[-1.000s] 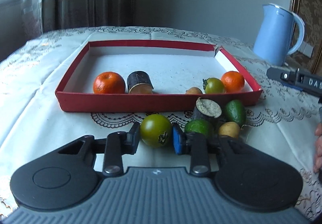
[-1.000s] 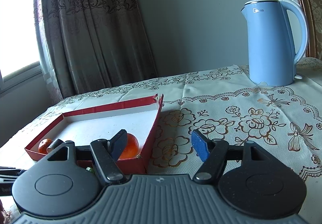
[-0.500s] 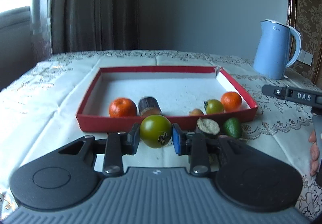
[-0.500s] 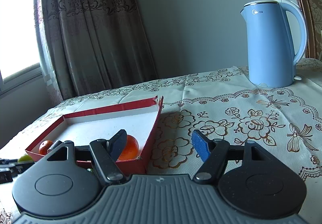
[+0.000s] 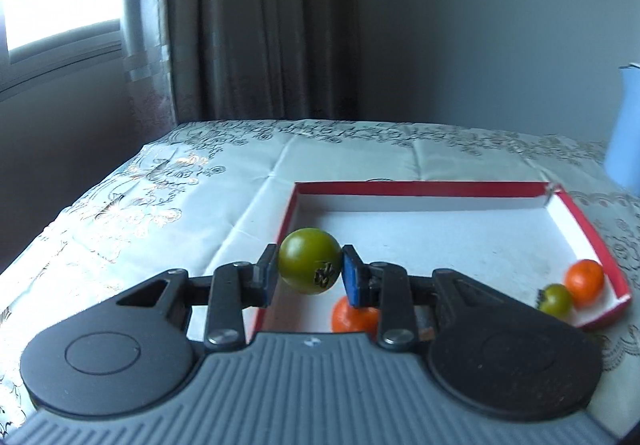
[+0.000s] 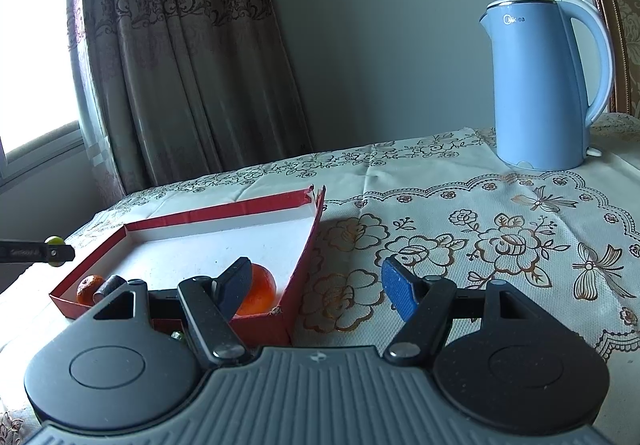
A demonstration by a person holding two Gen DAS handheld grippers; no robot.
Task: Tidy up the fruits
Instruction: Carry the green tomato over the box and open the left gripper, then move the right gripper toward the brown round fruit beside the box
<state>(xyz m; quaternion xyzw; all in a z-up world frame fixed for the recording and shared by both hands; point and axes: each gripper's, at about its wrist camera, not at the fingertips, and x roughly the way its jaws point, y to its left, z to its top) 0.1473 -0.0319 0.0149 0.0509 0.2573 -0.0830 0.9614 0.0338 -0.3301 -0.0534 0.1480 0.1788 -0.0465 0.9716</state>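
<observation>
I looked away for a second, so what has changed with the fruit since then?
The left tool, shut on the green tomato, lifted it off the tablecloth and carried it up over the left part of the red box. The right tool stayed open and still; the oranges and the small tomato in the box and the blue kettle did not move.

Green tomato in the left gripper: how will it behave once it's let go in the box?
The green tomato is round and glossy, so it will probably roll on the flat white floor of the red box. The left gripper touches only its two sides, so it may slip. It looks firm, not dented by the fingers.
</observation>
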